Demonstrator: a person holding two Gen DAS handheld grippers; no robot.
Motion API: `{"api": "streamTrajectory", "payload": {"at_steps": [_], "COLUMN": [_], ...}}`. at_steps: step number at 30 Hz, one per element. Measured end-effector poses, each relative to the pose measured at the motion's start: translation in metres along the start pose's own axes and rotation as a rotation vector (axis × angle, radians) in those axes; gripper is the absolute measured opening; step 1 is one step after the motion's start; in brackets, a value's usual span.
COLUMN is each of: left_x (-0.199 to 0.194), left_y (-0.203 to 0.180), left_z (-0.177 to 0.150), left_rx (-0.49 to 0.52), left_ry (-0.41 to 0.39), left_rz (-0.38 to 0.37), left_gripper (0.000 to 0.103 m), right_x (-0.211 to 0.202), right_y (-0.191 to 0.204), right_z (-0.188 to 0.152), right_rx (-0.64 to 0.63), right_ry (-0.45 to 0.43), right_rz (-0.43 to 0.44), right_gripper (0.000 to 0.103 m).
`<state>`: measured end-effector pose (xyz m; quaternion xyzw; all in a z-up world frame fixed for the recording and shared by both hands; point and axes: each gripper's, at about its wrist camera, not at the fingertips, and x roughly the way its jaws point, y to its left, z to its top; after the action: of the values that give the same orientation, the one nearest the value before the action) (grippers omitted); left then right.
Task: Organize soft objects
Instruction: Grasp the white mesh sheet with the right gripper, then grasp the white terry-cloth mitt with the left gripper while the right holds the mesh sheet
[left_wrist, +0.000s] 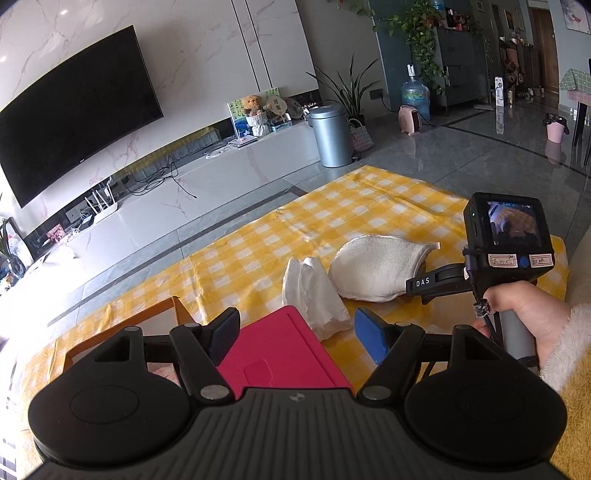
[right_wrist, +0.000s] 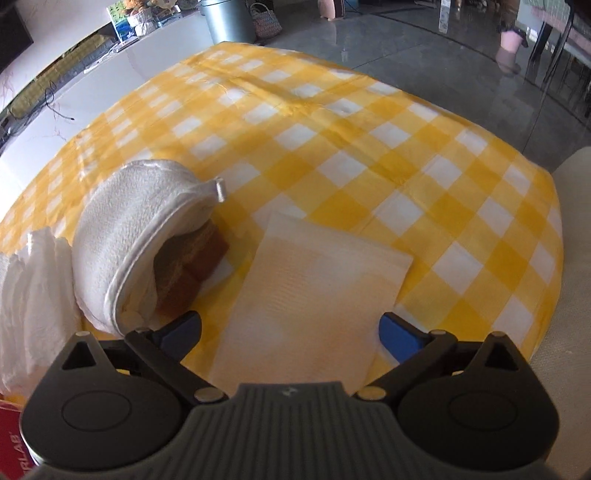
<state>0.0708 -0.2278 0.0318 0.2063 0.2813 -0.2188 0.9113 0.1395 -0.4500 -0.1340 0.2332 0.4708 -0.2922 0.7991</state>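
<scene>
A white fleece pouch (right_wrist: 122, 229) lies on its side on the yellow checked tablecloth (right_wrist: 332, 147), with a brown block (right_wrist: 192, 254) showing in its mouth. A thin pale square cloth (right_wrist: 314, 291) lies flat to its right. My right gripper (right_wrist: 291, 332) hangs open above that cloth's near edge, with the pads well apart on either side. Crumpled white tissue (left_wrist: 314, 295) sits left of the pouch (left_wrist: 373, 266). My left gripper (left_wrist: 295, 336) is open and empty above a pink-red box (left_wrist: 280, 358). A hand holds the right gripper (left_wrist: 424, 284) beside the pouch.
An orange-rimmed box (left_wrist: 166, 314) stands left of the pink-red one. Beyond the table's far edge are grey floor, a metal bin (left_wrist: 332, 134) and a white TV console (left_wrist: 184, 184). A pale sofa (right_wrist: 576, 240) borders the table's right end.
</scene>
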Motion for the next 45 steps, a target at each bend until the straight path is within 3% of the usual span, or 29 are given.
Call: {"api": "streamTrajectory", "payload": {"at_steps": [7,9,12,13,15,17,19,23,26,30,36,40,45], "left_x": [0.002,0.006,0.015,0.017,0.019,0.02,0.023,0.038,0.052,0.066,0.095,0.109,0.132], "left_y": [0.014,0.016,0.02,0.02,0.02,0.018,0.015,0.008,-0.002,-0.023,-0.059,-0.087,-0.117], "left_z": [-0.009,-0.009,-0.009,-0.009,-0.007,-0.006,-0.004,0.006,0.014,0.025,0.029,0.024,0.026], "left_rx": [-0.008,-0.013,-0.017,-0.017,-0.014,-0.003,0.009,0.026,0.073,0.11,0.168,0.225,0.319], "left_ry": [0.001,0.011,0.032,0.038,0.044,0.042,0.043,0.064,0.076,0.06,0.121,0.091,0.06], "left_rz": [-0.004,-0.002,-0.006,-0.007,-0.008,-0.008,-0.011,-0.05,-0.109,-0.086,-0.141,-0.196,-0.161], "left_gripper": [0.084,0.084,0.084,0.084,0.084,0.084,0.084,0.084,0.084,0.084,0.086,0.089,0.089], "right_x": [0.003,0.003,-0.005,-0.007,-0.01,-0.011,-0.011,-0.012,-0.015,-0.032,-0.041,-0.034,-0.034], "right_y": [0.003,0.006,0.007,0.007,0.006,0.007,0.005,-0.007,-0.013,-0.019,-0.043,-0.058,-0.07], "right_z": [-0.005,-0.006,-0.008,-0.008,-0.008,-0.006,-0.004,0.0,0.005,0.01,0.021,0.024,0.02], "right_rx": [-0.072,-0.108,-0.151,-0.158,-0.169,-0.191,-0.195,-0.132,-0.091,-0.101,-0.059,-0.025,-0.012], "right_ry": [-0.009,-0.022,-0.041,-0.049,-0.058,-0.057,-0.049,-0.019,-0.016,-0.079,-0.138,-0.12,-0.129], "right_rz": [-0.054,-0.055,-0.033,-0.034,-0.024,-0.015,-0.017,0.039,0.139,0.182,0.158,0.133,0.123], "right_gripper": [0.1,0.096,0.075,0.062,0.05,0.015,0.004,0.001,0.001,0.001,0.001,0.001,0.001]}}
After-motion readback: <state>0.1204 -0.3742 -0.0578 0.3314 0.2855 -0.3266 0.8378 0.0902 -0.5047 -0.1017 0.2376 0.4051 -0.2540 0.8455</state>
